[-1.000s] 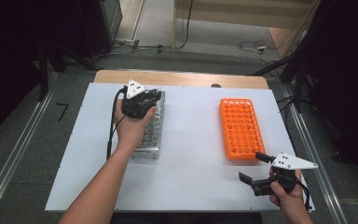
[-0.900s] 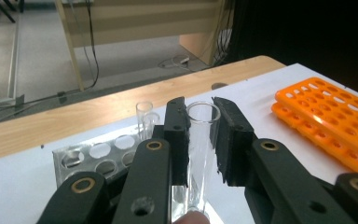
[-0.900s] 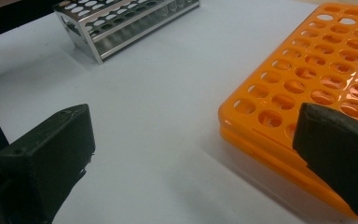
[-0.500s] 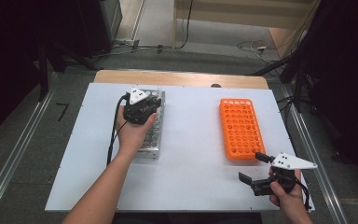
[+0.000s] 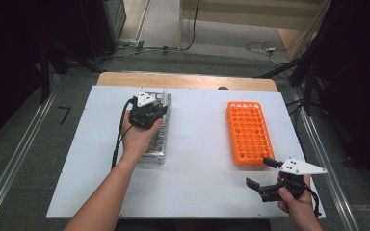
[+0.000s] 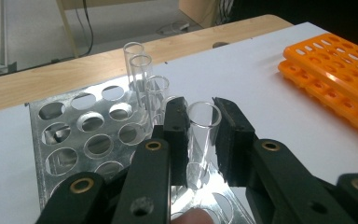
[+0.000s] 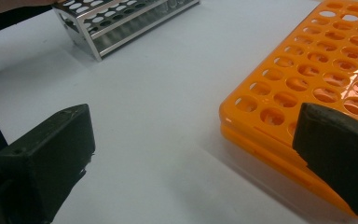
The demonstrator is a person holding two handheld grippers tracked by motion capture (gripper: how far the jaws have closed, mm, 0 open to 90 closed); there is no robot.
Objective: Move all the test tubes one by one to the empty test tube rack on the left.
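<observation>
A glass test tube (image 6: 202,135) stood pinched between the pads of the left gripper (image 6: 200,140), seated in the metal rack (image 6: 70,144) directly beneath the jaws. The step looked like the grasp before extraction; a straight upward lift seemed called for next. Just beyond the jaws, three more tubes (image 6: 142,79) stood in the rack's holes. Well off to the side, the right gripper (image 5: 260,173) rested spread wide beside the empty orange rack (image 5: 248,131).

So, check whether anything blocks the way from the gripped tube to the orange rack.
Nothing visible does. The left gripper is shut on the glass tube in the metal rack; only bare white table lies before the orange rack.
</observation>
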